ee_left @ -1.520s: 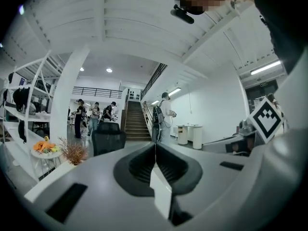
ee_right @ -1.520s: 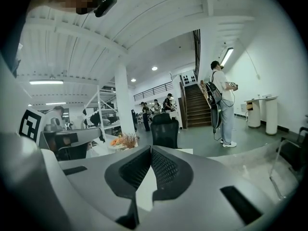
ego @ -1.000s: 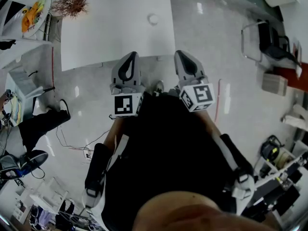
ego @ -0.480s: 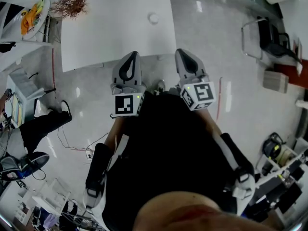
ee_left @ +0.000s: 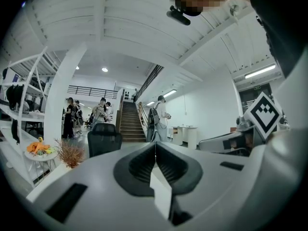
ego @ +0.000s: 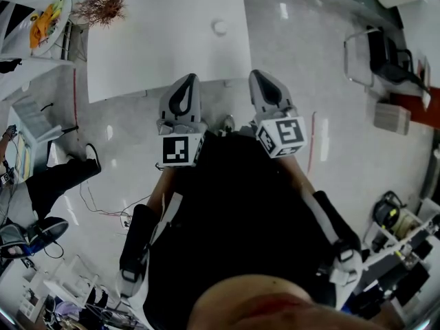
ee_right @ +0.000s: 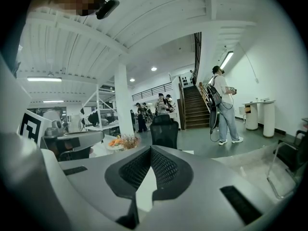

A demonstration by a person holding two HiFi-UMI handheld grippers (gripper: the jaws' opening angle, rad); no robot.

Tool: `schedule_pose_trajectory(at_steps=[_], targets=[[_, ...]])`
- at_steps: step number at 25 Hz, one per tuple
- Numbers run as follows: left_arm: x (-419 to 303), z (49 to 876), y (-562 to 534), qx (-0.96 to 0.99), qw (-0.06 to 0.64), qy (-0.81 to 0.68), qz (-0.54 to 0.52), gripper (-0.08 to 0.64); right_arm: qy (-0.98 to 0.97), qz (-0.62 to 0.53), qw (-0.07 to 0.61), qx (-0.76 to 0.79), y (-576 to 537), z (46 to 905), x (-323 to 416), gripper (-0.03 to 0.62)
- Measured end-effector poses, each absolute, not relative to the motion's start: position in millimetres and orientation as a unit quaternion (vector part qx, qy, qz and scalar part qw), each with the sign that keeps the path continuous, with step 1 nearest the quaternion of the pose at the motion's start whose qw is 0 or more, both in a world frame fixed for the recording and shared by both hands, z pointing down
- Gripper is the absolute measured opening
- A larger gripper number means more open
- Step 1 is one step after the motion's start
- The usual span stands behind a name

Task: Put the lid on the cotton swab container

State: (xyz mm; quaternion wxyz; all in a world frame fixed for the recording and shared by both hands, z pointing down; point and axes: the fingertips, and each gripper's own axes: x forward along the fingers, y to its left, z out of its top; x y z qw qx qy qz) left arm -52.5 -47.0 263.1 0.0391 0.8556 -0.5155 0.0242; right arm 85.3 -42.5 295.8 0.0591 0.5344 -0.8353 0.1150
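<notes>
**Both tools clenched and empty, short of the table**

The person stands just back from the white table (ego: 165, 40), with two grippers pulled in close to the body. The left gripper (ego: 185, 81) and the right gripper (ego: 264, 80) sit side by side, noses over the table's near edge. On each the jaws are pressed together with nothing between them. It looks to me like a resting pose: tucked in, level, reaching for nothing.

The only thing on the table that could belong to the task is one small round white thing (ego: 219, 27). It sits alone towards the far side, well apart from both tools. From here it is too small to say whether it is the cotton swab container with its lid on, or just one of the two pieces. I see no second piece lying anywhere.

Counting the rest, there is one spray of dried plant (ego: 103, 5) at the table's far left corner and one black office chair (ee_left: 103, 139) beyond it
</notes>
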Motion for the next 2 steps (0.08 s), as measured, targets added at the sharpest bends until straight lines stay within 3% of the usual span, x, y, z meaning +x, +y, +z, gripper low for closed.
schedule_pose_trajectory(at_steps=[2], targets=[[-53.6, 262.0, -46.5, 0.856, 0.038, -0.516, 0.022, 0.008, -0.836, 0.116, 0.059, 0.534, -41.7, 295.8, 84.2, 0.008]])
